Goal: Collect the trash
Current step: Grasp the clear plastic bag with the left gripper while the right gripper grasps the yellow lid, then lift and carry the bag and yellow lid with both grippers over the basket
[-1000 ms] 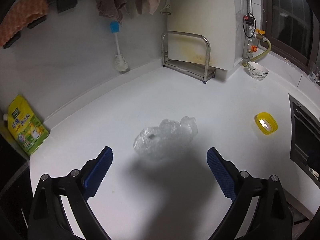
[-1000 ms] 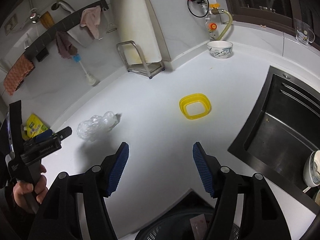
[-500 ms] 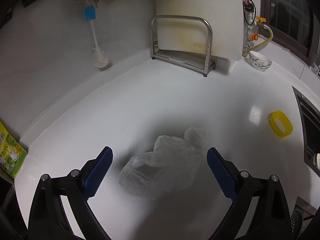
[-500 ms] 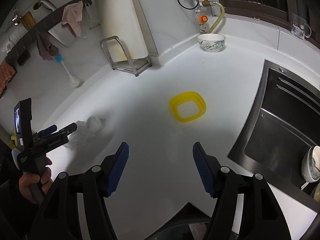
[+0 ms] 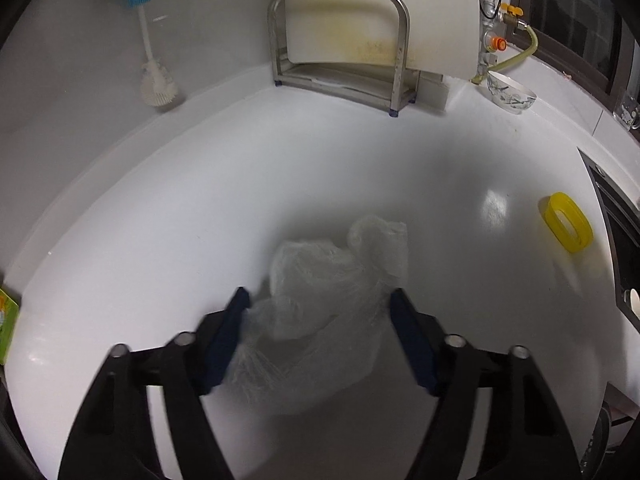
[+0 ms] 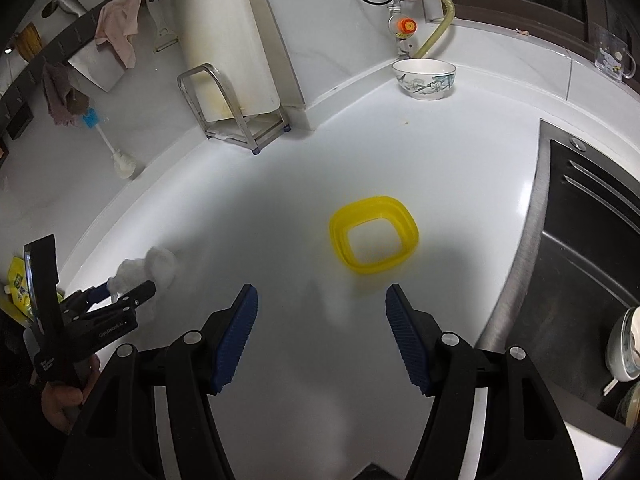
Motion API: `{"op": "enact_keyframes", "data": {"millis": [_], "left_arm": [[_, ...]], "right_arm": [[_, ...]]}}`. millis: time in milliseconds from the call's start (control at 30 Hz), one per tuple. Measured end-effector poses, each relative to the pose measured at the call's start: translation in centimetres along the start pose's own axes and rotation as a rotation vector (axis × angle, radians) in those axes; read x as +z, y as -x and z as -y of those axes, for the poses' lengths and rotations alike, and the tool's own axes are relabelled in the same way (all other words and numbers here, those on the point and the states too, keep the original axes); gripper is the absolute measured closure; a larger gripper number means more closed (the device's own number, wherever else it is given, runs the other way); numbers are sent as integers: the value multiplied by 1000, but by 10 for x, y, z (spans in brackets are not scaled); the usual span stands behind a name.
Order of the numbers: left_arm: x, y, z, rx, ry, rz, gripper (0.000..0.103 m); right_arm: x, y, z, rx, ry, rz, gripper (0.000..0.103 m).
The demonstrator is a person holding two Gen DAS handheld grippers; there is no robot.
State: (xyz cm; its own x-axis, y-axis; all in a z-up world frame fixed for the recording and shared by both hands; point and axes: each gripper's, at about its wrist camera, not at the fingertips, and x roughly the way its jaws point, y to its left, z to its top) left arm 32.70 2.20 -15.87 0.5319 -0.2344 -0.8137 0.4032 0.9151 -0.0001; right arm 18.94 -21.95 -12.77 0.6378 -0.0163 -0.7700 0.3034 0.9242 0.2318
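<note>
A crumpled clear plastic bag (image 5: 320,312) lies on the white counter. My left gripper (image 5: 320,320) is open, its blue pads on either side of the bag's near part; I cannot tell whether they touch it. In the right wrist view the same bag (image 6: 160,264) shows at the far left with the left gripper (image 6: 120,294) around it. My right gripper (image 6: 322,328) is open and empty above the counter, just short of a yellow square ring (image 6: 374,238), which also shows in the left wrist view (image 5: 566,222).
A steel rack (image 5: 340,40) holding a white cutting board stands at the back wall beside a bottle brush (image 5: 154,76). A patterned bowl (image 6: 424,78) sits near the gas valve. A dark sink (image 6: 592,248) is to the right, with dishes (image 6: 626,346) in it. A yellow-green pouch (image 6: 18,286) lies at the far left.
My left gripper moved forward and down until the plastic bag sat between its pads, and the jaws narrowed. My right gripper moved closer to the yellow ring.
</note>
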Motion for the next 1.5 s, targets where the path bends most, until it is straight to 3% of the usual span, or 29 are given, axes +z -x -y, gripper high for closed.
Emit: {"op": "enact_keyframes", "data": {"millis": [200, 400, 767, 1167, 1500], "left_arm": [[-4, -1, 2, -29, 13, -18, 74], [-3, 2, 1, -5, 36, -17, 86], [-1, 21, 3, 20, 46, 11, 88], [0, 26, 0, 17, 65, 2, 88], [1, 29, 1, 16, 64, 5, 88]], "right_arm": [[4, -15, 6, -20, 4, -10, 39], [8, -33, 20, -57, 12, -24, 35], [26, -59, 33, -54, 98, -45, 25], [34, -90, 30, -65, 181, -118, 24], [38, -101, 20, -127, 239, -108, 25]]}}
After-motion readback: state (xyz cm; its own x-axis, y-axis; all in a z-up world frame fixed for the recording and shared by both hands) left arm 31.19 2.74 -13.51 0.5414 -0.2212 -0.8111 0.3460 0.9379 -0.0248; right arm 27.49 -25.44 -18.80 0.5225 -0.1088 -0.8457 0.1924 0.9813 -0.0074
